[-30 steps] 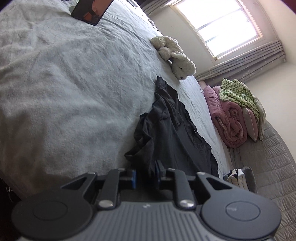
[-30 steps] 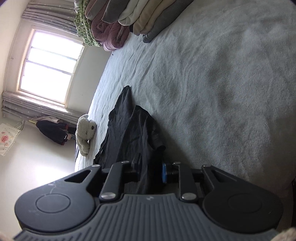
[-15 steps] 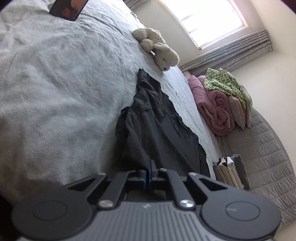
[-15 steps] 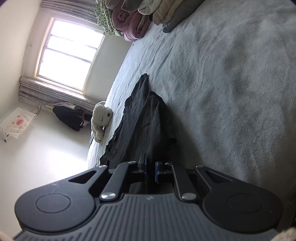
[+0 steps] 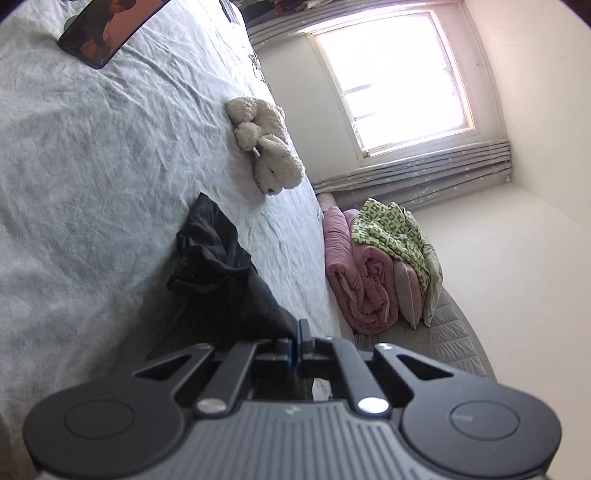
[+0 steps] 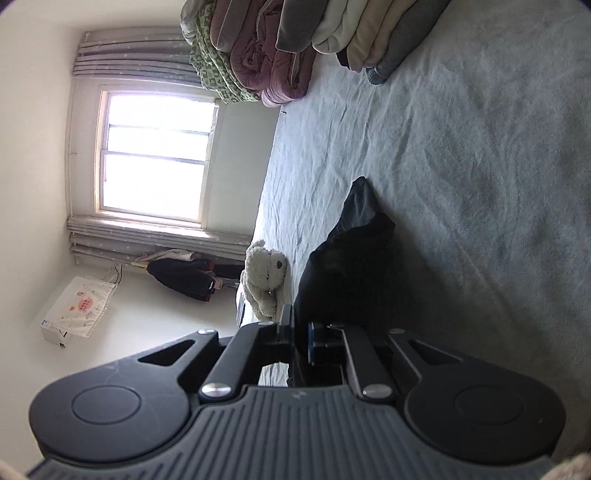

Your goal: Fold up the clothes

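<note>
A black garment [image 5: 221, 280] lies on the light grey bed [image 5: 74, 166], its near edge lifted off the sheet. My left gripper [image 5: 296, 341] is shut on that near edge, the cloth pinched between its pads. In the right wrist view the same black garment [image 6: 347, 266] hangs up from the bed [image 6: 480, 184], and my right gripper [image 6: 301, 336] is shut on another part of the near edge. The far end of the garment still rests crumpled on the sheet. Both views are rolled sideways.
A cream plush toy [image 5: 266, 147] lies on the bed beyond the garment. A phone [image 5: 107, 29] rests at the far left. Rolled pink bedding [image 5: 362, 277] and a green patterned blanket [image 5: 391, 229] are piled by the wall, with folded clothes [image 6: 373, 40] stacked nearby.
Both grippers closed on the garment's near edge and then rose, pulling the cloth up off the bed. Both views rolled and tilted up toward the window.
</note>
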Tool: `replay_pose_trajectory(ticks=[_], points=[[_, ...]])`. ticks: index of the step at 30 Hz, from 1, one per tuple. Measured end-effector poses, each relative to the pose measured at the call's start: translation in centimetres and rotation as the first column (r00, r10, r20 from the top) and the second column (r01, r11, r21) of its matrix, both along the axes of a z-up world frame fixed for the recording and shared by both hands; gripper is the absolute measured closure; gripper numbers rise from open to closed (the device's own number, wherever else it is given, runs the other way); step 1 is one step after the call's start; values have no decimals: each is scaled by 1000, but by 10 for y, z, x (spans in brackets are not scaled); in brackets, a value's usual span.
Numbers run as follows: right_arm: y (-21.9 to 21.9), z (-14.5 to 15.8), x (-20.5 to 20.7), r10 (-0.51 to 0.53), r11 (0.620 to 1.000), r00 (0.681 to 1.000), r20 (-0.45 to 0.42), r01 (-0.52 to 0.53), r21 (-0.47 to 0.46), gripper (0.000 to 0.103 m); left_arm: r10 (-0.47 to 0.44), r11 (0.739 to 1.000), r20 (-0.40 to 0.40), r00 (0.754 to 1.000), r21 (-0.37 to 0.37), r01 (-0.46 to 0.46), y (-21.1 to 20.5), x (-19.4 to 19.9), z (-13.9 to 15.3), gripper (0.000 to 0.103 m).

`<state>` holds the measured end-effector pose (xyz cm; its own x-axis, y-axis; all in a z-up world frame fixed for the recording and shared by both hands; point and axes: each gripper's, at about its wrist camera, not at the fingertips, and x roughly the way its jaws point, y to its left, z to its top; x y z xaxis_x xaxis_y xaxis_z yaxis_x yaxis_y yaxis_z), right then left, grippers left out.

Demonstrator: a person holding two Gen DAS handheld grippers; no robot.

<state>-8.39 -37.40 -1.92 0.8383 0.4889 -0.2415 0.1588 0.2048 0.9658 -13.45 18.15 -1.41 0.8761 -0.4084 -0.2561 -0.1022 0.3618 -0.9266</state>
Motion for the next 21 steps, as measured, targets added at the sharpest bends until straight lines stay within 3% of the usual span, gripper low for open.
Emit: replay_pose_trajectory(ticks=[6, 14, 21], points=[[2, 4, 37, -69, 995, 991, -112, 76, 67, 93, 56, 997, -66, 996, -47, -59, 0, 45, 8, 101], [13, -3, 99, -116, 991, 972, -205, 126, 38, 93, 94, 995, -156, 983, -3, -95, -1, 117, 4, 101], [20, -25, 155, -85, 996, 970, -227, 90, 14, 91, 114, 993, -212, 971, 48, -106, 4, 166, -21, 100]])
